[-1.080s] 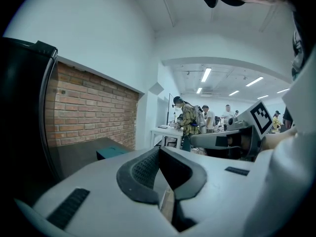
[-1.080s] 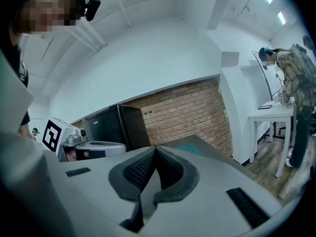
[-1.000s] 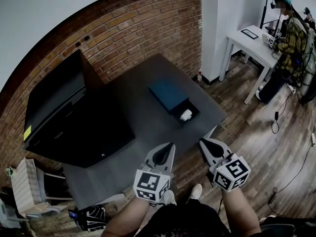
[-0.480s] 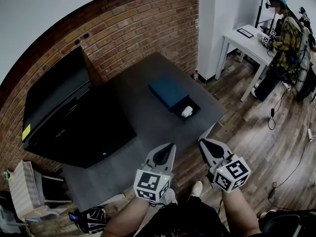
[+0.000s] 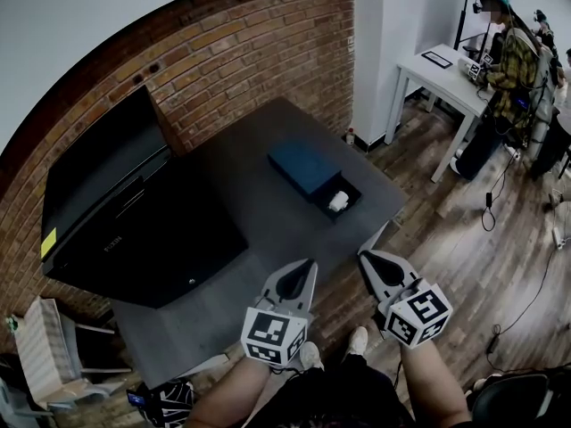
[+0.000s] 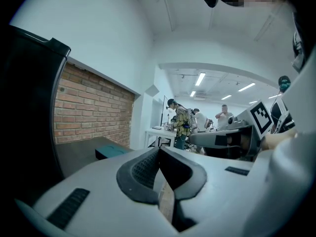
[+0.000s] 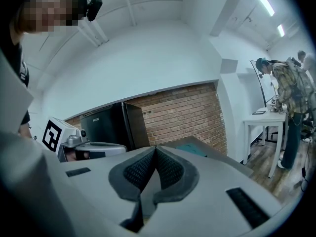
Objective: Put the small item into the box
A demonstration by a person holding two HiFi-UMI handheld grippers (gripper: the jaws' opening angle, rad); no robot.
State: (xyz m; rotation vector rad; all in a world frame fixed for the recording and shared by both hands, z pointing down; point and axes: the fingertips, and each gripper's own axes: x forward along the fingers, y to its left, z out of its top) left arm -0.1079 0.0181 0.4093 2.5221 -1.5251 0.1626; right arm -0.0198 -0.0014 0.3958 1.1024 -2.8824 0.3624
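Pretty much done, I'd say: the small item sits in the box on the table's far right. Left gripper and right gripper hover near, both clenched empty. Next, probably just close the box.

The left hand-held gripper and right hand-held gripper are held side by side, slightly apart, by the near edge of the tabletop, pointing almost level. Each has its jaws pressed together with nothing between them. Both forearms reach forward.
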